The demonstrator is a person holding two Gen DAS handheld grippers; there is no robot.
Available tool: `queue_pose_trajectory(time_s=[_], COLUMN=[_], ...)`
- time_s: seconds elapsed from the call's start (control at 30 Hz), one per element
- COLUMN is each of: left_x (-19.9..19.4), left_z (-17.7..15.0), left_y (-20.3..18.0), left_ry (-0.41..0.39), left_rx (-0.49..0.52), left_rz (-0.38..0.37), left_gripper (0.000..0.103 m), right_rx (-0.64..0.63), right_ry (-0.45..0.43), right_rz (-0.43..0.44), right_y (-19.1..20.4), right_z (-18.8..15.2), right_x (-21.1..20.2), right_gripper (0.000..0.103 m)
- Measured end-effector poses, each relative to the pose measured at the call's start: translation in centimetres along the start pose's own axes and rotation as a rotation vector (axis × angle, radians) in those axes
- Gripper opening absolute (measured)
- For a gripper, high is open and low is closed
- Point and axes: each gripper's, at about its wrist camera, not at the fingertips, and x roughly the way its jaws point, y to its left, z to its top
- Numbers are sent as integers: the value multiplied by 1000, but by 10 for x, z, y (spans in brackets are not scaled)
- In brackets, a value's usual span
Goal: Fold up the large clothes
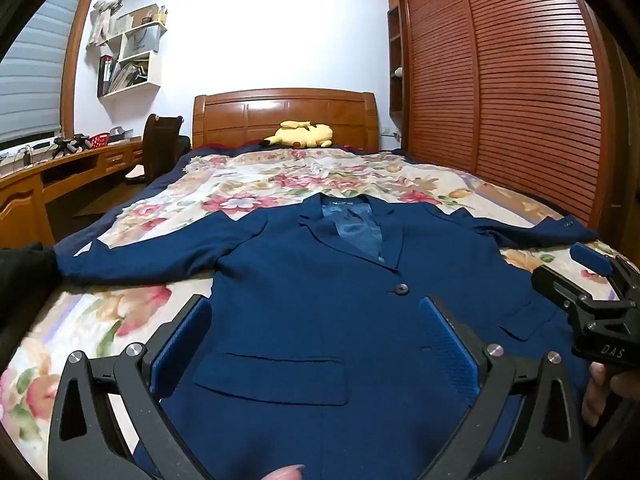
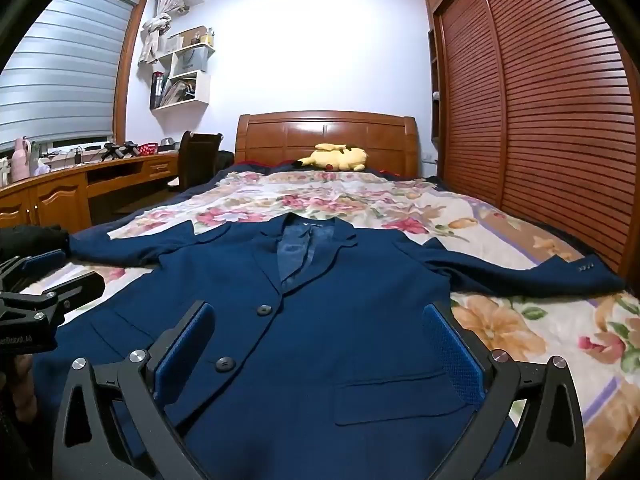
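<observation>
A navy blue suit jacket (image 1: 320,280) lies flat and face up on the flowered bed cover (image 1: 248,184), collar away from me, both sleeves spread out sideways. It also shows in the right wrist view (image 2: 340,300). My left gripper (image 1: 316,308) is open and empty, hovering over the jacket's lower left front near a pocket flap. My right gripper (image 2: 320,312) is open and empty over the lower right front. Each gripper shows at the edge of the other's view: the right one (image 1: 592,280) and the left one (image 2: 52,276).
A yellow plush toy (image 1: 300,134) lies by the wooden headboard (image 1: 284,114). A slatted wardrobe (image 1: 500,80) runs along the bed's right side. A wooden desk (image 2: 80,184) and a chair (image 2: 196,152) stand at left. A dark cloth (image 1: 24,280) sits at the left bed edge.
</observation>
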Motion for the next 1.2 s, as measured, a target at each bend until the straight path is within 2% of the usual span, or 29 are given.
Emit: queue_pose_trajectory(time_s=[1.2], left_x=[-4], left_z=[3], left_y=[1], left_ry=[-12], left_rx=[10], left_rz=[6], left_gripper=[103], right_rx=[16], right_ry=[-12], right_rz=[0], right_y=[-1], right_z=[-2], right_x=[-1], right_gripper=[103])
